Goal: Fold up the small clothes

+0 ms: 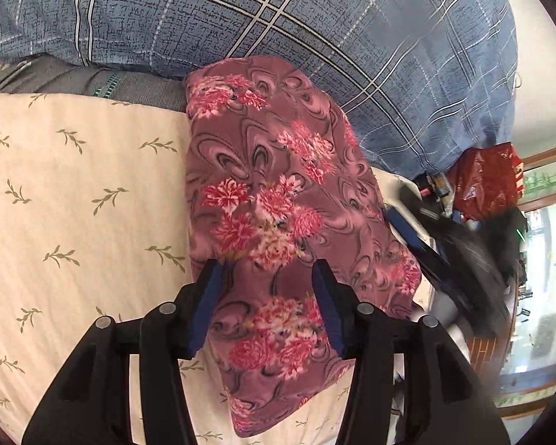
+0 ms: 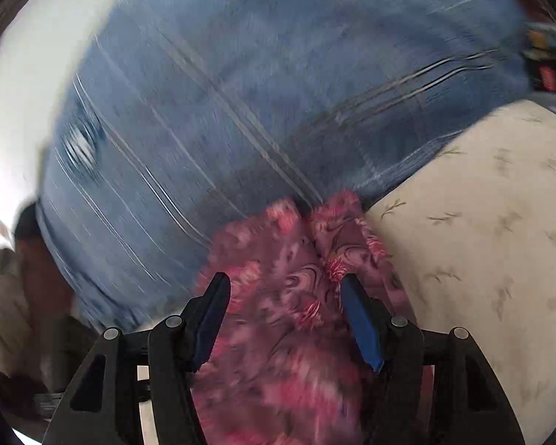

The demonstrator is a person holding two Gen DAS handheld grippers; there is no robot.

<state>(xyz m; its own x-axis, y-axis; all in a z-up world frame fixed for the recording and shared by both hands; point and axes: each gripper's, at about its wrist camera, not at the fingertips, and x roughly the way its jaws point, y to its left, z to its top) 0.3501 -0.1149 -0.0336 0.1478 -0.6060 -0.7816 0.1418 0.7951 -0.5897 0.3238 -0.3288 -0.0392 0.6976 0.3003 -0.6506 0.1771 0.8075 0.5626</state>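
A mauve garment with pink flowers (image 1: 278, 193) lies folded in a long strip on the cream, leaf-printed sheet (image 1: 74, 185). Its far end rests against a blue plaid quilt (image 1: 278, 18). My left gripper (image 1: 267, 270) hovers over the near half of the garment, jaws apart, and its blue pads (image 1: 207, 296) press on nothing. In the blurred right wrist view the same garment (image 2: 296, 296) lies bunched beneath my right gripper (image 2: 285, 280), which is open with both pads clear of the cloth.
The blue plaid quilt (image 2: 241, 92) bulks up behind the garment. To the right of the bed lie a red plastic bag (image 1: 489, 181) and dark clutter (image 1: 463, 252), partly blurred. The cream sheet (image 2: 482, 241) spreads wide beside the garment.
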